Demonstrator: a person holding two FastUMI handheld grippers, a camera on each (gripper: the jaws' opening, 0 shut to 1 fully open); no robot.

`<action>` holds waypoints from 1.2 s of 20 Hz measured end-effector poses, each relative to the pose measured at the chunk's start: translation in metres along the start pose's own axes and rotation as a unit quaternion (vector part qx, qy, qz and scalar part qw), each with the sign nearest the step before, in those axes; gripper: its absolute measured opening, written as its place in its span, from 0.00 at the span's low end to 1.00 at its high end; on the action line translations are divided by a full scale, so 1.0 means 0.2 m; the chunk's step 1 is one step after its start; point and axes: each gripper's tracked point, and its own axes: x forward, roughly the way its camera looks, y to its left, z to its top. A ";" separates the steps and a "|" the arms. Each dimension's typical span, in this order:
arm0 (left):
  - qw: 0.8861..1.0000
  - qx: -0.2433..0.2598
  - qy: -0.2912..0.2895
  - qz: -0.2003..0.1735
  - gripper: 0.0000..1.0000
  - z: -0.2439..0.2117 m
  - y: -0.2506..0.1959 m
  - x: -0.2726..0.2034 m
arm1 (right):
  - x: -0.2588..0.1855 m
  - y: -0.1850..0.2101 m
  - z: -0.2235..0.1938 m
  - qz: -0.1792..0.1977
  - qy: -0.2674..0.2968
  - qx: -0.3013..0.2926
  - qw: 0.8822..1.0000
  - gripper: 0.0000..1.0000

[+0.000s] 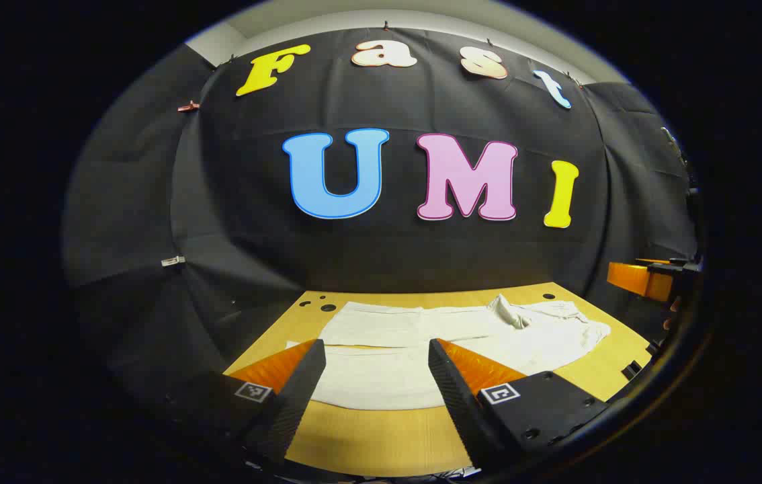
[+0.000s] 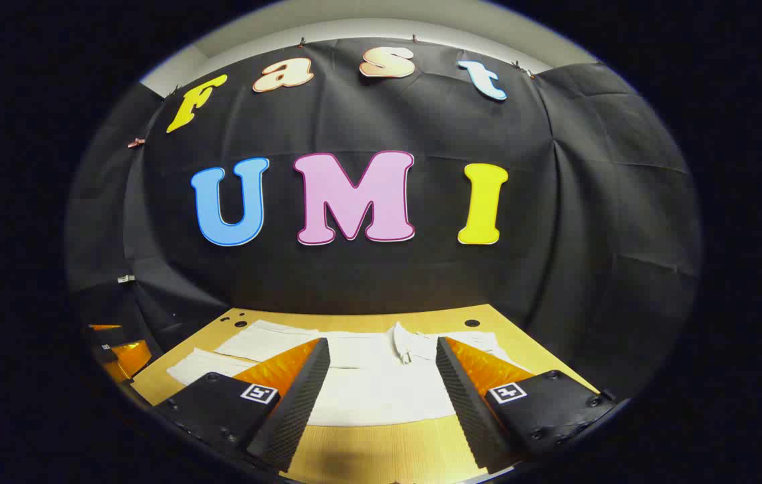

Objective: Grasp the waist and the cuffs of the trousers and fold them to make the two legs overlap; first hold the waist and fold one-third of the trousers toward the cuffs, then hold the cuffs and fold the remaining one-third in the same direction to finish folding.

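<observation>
White trousers (image 1: 421, 349) lie spread flat on the wooden table (image 1: 381, 437), both legs side by side running left, the waist with a raised fold at the right. My left gripper (image 1: 375, 353) hangs open above the near leg, nothing between its fingers. In the right gripper view the same trousers (image 2: 367, 376) stretch across the table, cuffs at the left, a small bunched fold near the middle. My right gripper (image 2: 381, 349) stands open over the waist end of the trousers, holding nothing. The other gripper (image 2: 119, 356) shows at the left edge of that view.
The table (image 2: 381, 450) has a few round holes (image 1: 328, 307) near its back edge. Black cloth walls close in behind and at both sides. Part of the right gripper (image 1: 643, 279) shows at the right edge of the left gripper view.
</observation>
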 end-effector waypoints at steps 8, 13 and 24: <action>0.999 -0.002 -0.015 -0.028 0.97 0.08 -0.04 0.16 | 0.09 -0.10 -0.02 -0.011 0.003 -0.002 1.000 0.98; 0.999 0.007 -0.011 -0.035 0.97 0.06 -0.05 0.20 | 0.11 -0.12 -0.04 -0.012 0.008 -0.003 1.000 0.98; 1.000 0.008 -0.012 -0.016 0.92 0.05 -0.10 0.31 | 0.28 -0.37 -0.04 -0.025 -0.005 -0.053 0.998 0.98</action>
